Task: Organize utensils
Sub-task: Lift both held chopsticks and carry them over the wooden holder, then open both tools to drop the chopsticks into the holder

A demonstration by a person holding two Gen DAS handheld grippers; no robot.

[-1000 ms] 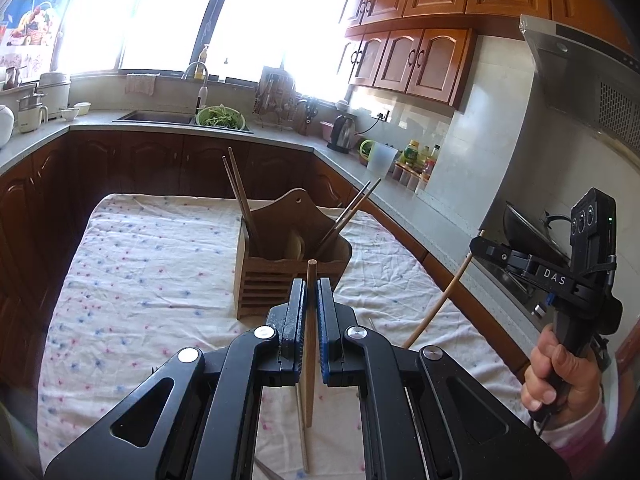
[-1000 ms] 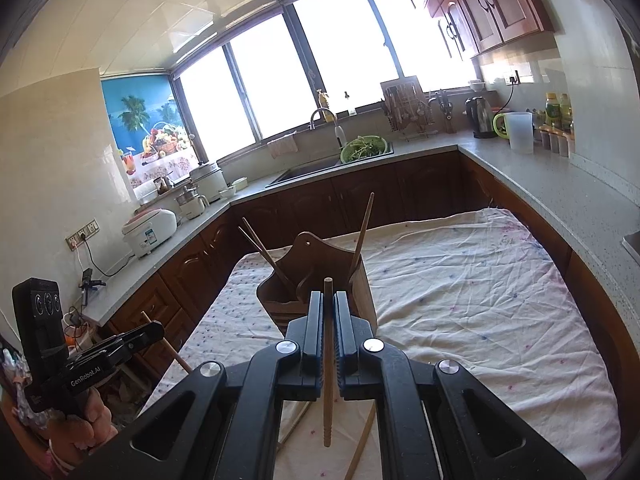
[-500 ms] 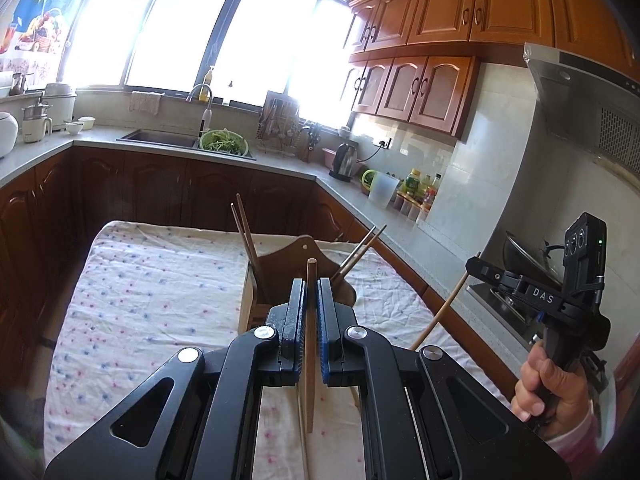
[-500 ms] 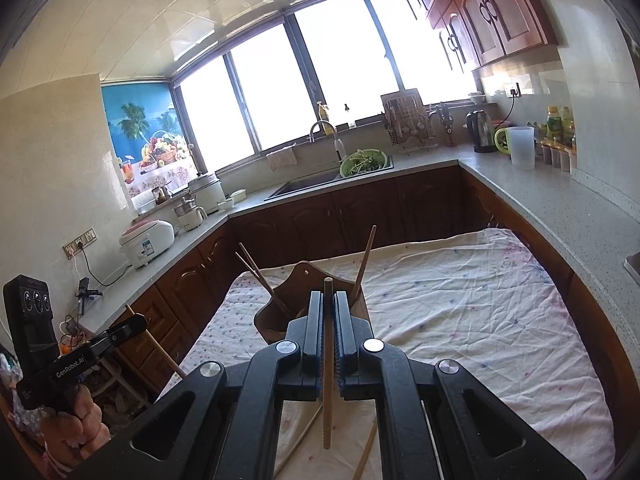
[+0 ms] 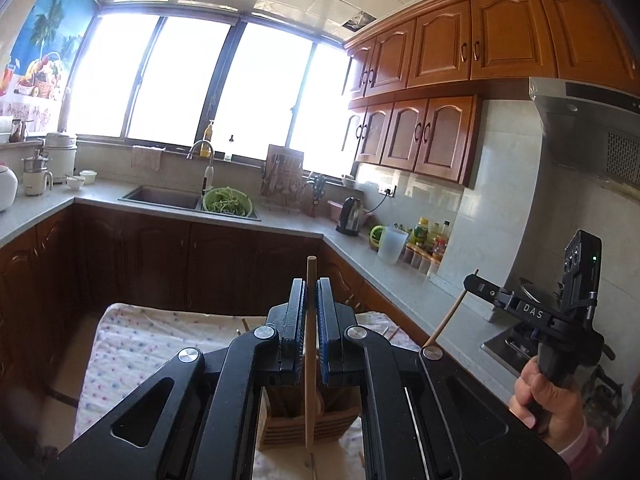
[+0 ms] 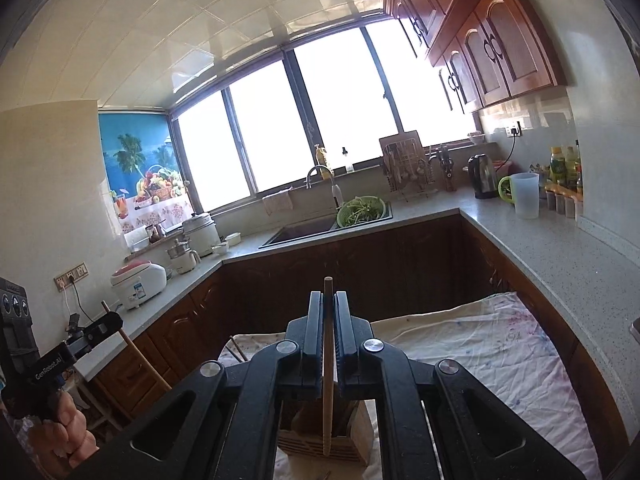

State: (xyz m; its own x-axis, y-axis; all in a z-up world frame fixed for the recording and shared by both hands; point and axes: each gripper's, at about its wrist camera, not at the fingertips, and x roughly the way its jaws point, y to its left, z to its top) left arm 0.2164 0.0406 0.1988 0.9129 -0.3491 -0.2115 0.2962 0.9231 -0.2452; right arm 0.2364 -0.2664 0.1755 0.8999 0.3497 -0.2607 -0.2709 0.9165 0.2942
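My left gripper [image 5: 309, 284] is shut on a wooden chopstick [image 5: 309, 360] held upright, its lower end hanging over the wooden utensil holder [image 5: 296, 424] seen below between the jaws. My right gripper [image 6: 329, 300] is shut on another upright chopstick [image 6: 328, 380] above the same holder [image 6: 324, 436]. Each gripper shows in the other's view: the right one [image 5: 480, 286] at the right with its chopstick, the left one [image 6: 108, 322] at the left. The holder is mostly hidden by the gripper bodies.
The holder stands on a table with a white dotted cloth [image 5: 132, 344] [image 6: 500, 352]. Grey countertops [image 6: 540, 248] with a sink [image 5: 164, 198], a green colander [image 5: 228, 202], a kettle [image 5: 350, 222] and a jug [image 6: 524, 194] surround the table.
Both grippers have tilted upward and moved in over the holder with their chopsticks. The holder has dropped from the middle of the views to under the jaws.
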